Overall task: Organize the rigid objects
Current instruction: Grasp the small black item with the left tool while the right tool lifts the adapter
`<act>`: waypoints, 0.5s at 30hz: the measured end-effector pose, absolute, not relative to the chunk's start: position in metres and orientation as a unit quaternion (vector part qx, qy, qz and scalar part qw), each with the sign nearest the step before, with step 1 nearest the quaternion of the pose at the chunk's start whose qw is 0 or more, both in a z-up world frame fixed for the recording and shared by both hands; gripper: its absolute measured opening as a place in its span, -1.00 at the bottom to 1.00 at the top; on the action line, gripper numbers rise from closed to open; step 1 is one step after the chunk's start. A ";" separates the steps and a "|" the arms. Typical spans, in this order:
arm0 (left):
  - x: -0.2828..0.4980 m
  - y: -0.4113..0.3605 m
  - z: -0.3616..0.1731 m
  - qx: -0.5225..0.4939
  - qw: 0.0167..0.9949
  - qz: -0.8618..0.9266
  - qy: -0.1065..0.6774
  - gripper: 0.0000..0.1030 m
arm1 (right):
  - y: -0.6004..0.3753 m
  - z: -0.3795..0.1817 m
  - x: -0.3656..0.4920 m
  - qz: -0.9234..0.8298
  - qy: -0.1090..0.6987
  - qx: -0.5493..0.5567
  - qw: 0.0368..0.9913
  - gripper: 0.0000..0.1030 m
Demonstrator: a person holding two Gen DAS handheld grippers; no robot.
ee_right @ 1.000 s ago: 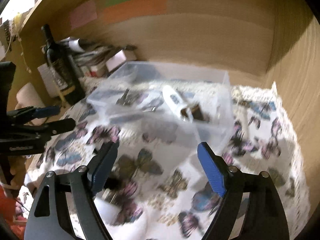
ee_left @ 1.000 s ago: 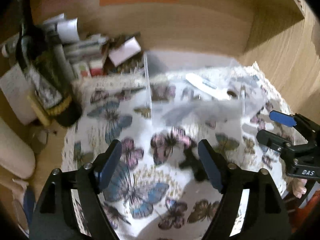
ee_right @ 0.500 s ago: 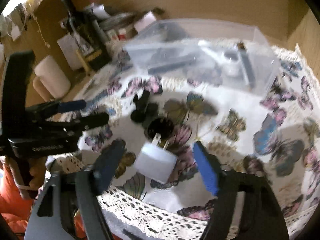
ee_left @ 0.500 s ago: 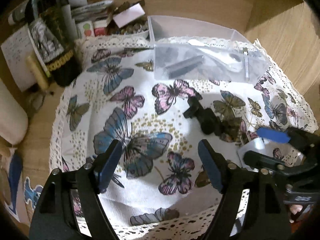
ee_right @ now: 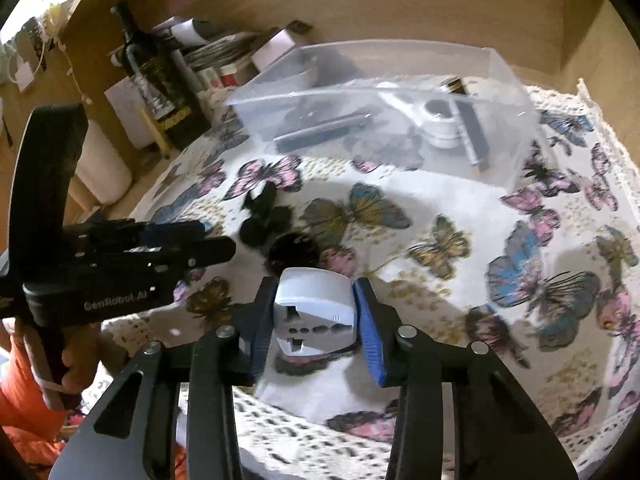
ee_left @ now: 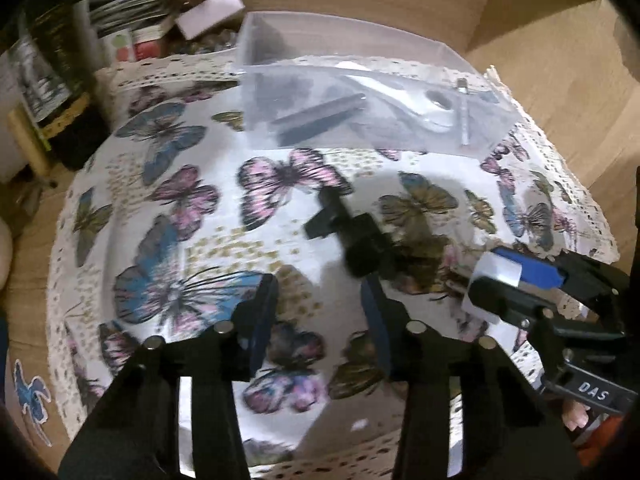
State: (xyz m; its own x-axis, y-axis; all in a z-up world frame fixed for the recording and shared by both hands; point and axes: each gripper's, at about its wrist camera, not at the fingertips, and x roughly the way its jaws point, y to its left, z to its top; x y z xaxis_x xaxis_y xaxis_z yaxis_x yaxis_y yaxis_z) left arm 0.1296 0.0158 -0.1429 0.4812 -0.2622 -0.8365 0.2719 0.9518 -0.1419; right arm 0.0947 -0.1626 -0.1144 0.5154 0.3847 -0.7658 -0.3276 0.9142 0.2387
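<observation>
Gripping one white adapter, two black parts

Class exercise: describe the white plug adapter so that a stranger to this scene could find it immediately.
Start at the butterfly tablecloth and go to its near lace edge, in front of the clear plastic box. There the white plug adapter sits clamped in the right tool; unlike the black items beside it, it is pale, with socket holes.

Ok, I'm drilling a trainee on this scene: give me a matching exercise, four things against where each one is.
Things:
1 white adapter
2 black bracket
3 white jar
4 dark bottle

Places:
A inside the clear box
B standing off the cloth
C between the right gripper's fingers
D lying free on the butterfly cloth

Pairs: 1-C, 2-D, 3-A, 4-B. Those fingers have just been closing on the adapter.
</observation>
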 end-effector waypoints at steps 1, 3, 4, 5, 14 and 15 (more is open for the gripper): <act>0.131 0.014 -0.143 0.001 0.859 -0.159 0.487 -0.29 | -0.164 -0.114 0.095 0.203 0.447 0.031 0.870 -0.30; 0.137 0.010 -0.141 -0.012 0.856 -0.165 0.491 -0.33 | -0.168 -0.114 0.096 0.199 0.447 0.033 0.872 -0.30; 0.139 0.008 -0.140 -0.015 0.856 -0.165 0.490 -0.37 | -0.170 -0.115 0.097 0.198 0.447 0.035 0.872 -0.30; 0.142 0.007 -0.139 -0.019 0.856 -0.166 0.490 -0.37 | -0.173 -0.115 0.097 0.199 0.447 0.037 0.871 -0.30; 0.169 -0.006 -0.140 -0.044 0.850 -0.152 0.503 -0.37 | -0.174 -0.113 0.097 0.208 0.440 0.032 0.873 -0.30; 0.173 -0.006 -0.141 -0.046 0.849 -0.147 0.506 -0.37 | -0.175 -0.112 0.098 0.209 0.440 0.032 0.873 -0.30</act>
